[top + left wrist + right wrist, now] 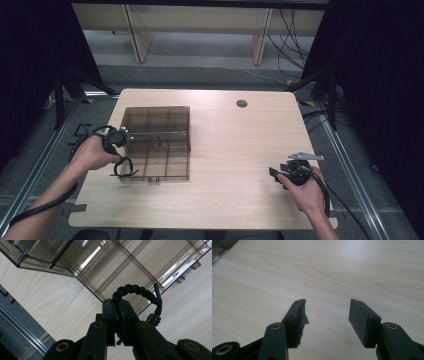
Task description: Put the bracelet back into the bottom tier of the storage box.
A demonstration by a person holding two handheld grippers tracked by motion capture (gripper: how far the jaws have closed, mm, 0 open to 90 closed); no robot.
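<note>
Pale wood bench [225,150], smoked divided organiser box [165,127] at left, left gripper [124,136] at its edge. Left gripper view: clamped shut on black braided bracelet [136,291] above box compartments; risk of snagging on divider. Right gripper view: right gripper [327,315] wide open, empty, over bare bench.

The bench [235,150] is pale wood-grain laminate with a smooth, matt finish. The compartment box [120,262] is smoky, see-through plastic, glossy with bright reflections. The bracelet [135,291] is braided black cord, rough and matt. The left gripper [117,320] and right gripper [325,315] are matt black plastic with brass-coloured rivets.
</note>
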